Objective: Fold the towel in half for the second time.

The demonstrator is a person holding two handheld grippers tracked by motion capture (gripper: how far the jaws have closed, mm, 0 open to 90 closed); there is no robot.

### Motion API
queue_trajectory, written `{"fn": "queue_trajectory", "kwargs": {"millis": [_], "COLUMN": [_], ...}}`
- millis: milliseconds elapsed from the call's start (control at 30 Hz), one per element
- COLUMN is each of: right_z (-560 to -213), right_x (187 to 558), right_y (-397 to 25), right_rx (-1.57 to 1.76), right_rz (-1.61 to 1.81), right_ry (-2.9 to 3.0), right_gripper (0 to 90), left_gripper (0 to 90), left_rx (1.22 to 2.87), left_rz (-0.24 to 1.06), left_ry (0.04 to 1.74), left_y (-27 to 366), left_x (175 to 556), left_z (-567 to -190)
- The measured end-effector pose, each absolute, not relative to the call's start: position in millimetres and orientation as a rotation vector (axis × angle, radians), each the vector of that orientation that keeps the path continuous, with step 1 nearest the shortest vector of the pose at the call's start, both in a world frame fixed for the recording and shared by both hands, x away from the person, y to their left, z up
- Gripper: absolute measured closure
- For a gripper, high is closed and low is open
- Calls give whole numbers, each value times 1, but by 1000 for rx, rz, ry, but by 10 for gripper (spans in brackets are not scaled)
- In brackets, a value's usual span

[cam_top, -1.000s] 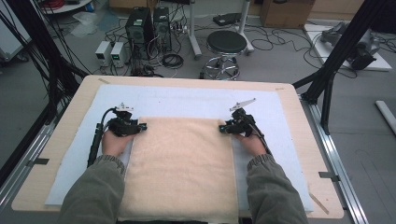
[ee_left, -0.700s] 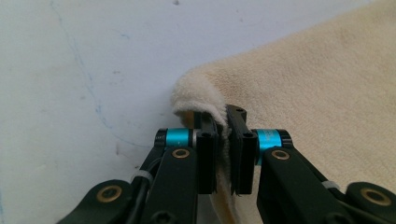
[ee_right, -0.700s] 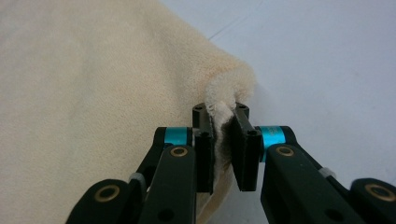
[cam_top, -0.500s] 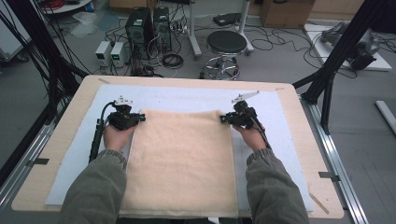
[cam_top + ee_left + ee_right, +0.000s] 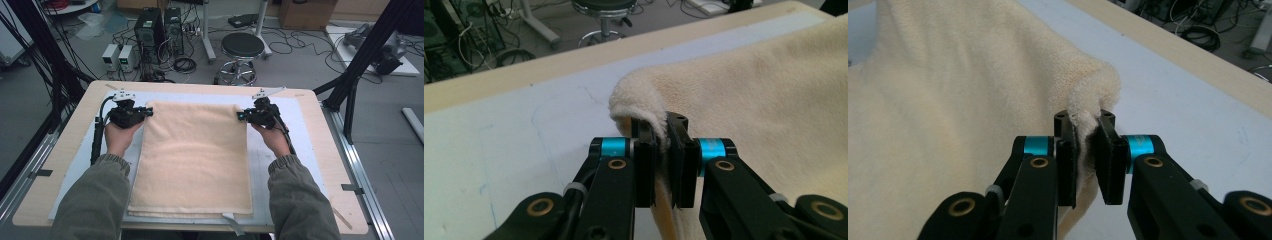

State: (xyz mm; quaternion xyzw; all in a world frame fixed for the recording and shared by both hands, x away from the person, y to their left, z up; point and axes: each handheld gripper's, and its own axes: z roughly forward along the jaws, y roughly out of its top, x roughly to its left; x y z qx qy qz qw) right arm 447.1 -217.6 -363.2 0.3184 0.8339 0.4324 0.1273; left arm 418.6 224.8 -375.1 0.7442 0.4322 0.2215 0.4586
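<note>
At the wooden worktop (image 5: pixel 75 130), I hold a cream terry towel (image 5: pixel 195 155) by its two far corners, one set of tongs in each hand. My left tongs (image 5: pixel 148 112) are closed on the far left corner, the pile bunched into a small hump above the black jaws in the left gripper view (image 5: pixel 663 150). My right tongs (image 5: pixel 240 116) are clamped the same way on the far right corner, its hemmed edge squeezed between the jaws in the right gripper view (image 5: pixel 1087 150). The towel lies flat on the pale blue mat (image 5: pixel 300 125) that covers the worktop, its long side running toward me and its near hem close to the mat's front edge. Beyond the worktop, a black stool (image 5: pixel 242 47) stands on the floor among cables.
</note>
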Motion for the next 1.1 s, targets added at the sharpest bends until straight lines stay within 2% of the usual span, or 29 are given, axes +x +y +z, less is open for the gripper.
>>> {"fn": "queue_trajectory", "kwargs": {"millis": [333, 633, 867, 1100], "right_z": [-363, -387, -389, -405], "right_x": [416, 380, 355, 329], "right_y": [-218, -227, -224, -228], "right_rx": [865, 848, 804, 770], "right_rz": [1293, 1285, 1255, 1263], "right_ry": [2483, 2557, 2610, 2639], "right_gripper": [805, 801, 798, 783], "left_gripper": [822, 821, 814, 793], "left_rx": [1844, 1893, 1924, 1974], "left_rz": [535, 492, 473, 453], "left_ry": [999, 914, 877, 826], "left_y": [236, 239, 244, 246], "left_x": [378, 334, 306, 279], "left_z": [-381, -402, -413, -422]}}
